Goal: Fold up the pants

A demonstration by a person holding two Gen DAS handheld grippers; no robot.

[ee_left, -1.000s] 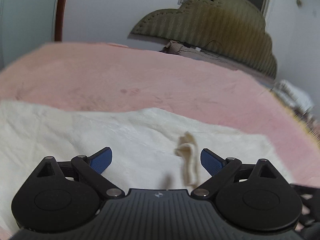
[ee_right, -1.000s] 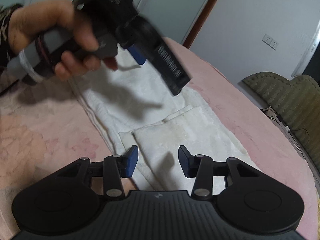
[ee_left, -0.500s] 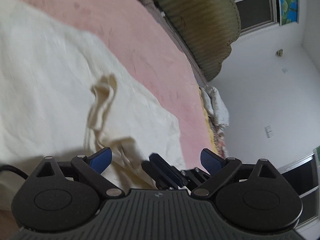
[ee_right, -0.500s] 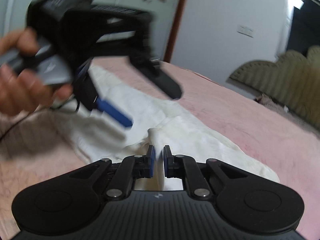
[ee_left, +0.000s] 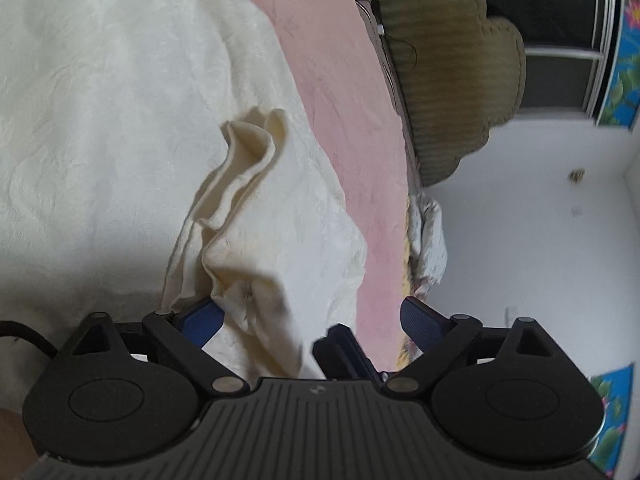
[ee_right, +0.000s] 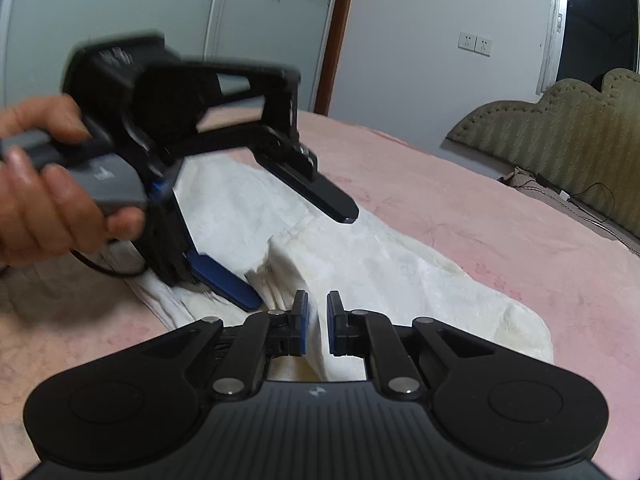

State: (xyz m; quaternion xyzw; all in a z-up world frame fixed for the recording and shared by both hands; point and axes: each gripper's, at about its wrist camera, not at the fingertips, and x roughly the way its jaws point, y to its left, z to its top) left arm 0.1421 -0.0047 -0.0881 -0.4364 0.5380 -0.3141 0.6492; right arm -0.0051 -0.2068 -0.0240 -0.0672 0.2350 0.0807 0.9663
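cloth is now pinched in the right claw (ee_right: 317, 328), which snapped shut on a raised ridge of the pants (ee_right: 384, 256); the left claw (ee_left: 310, 320), rolled over and lowered, gapes beside that ridge, closing slightly; beyond, the pants lie on the pink bed (ee_right: 500, 240); probably a two-handed lift comes next.

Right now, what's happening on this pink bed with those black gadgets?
A person is folding cream pants spread on a pink bed, with a two-finger gripper in each hand. The right gripper has its jaws shut on a raised pleat of the fabric. The left gripper, held in the person's hand, comes in beside it with its jaws wide open around the same bunched edge, not yet pinching it. No fold is made yet.
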